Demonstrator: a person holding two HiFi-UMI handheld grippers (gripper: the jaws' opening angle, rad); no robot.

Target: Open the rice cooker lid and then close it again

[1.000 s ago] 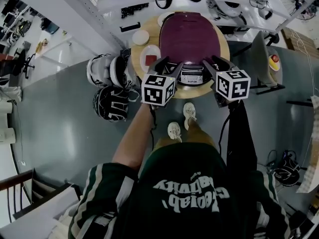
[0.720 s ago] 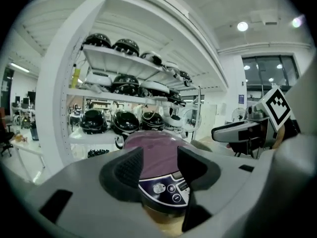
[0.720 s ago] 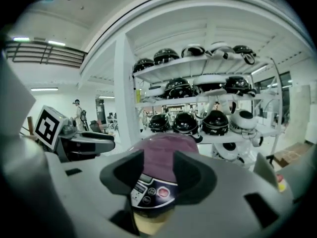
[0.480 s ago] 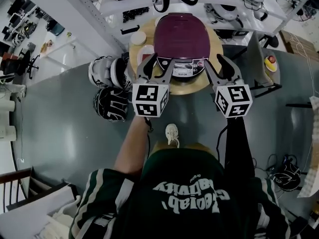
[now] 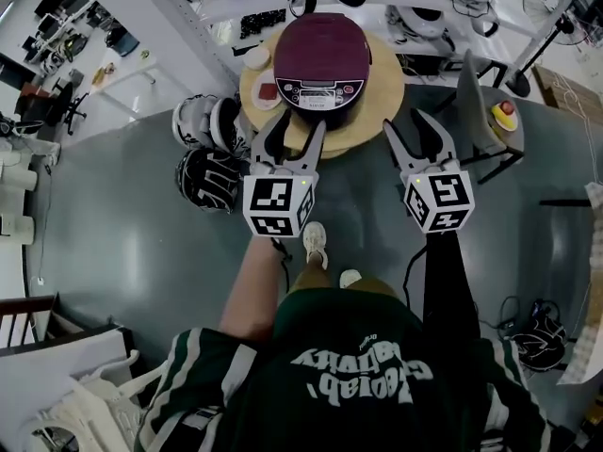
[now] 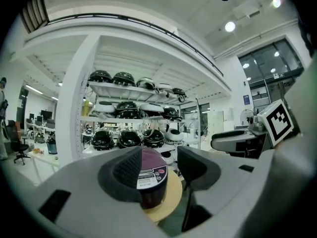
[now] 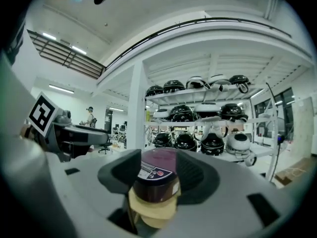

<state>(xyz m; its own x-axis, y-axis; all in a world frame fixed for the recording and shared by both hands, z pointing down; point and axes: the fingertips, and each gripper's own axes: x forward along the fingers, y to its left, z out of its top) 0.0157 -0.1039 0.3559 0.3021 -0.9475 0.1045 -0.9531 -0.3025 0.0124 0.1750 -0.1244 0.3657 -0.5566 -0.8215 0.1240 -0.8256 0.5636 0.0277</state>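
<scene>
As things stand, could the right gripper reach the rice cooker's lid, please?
Probably yes, with a reach forward: the right gripper, its empty jaws just opened wider, hangs short of the table; nothing stands between it and the closed lid.

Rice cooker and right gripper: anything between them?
Only bare wooden tabletop and grey floor, in the head view, lie between the right gripper and rice cooker. Its fingers have just been opening, nothing between them.

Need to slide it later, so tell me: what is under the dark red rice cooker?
The dark red rice cooker stands on a round pale wooden tabletop. Its rim shows in front and at both sides; the patch beneath the cooker's base is covered.
</scene>
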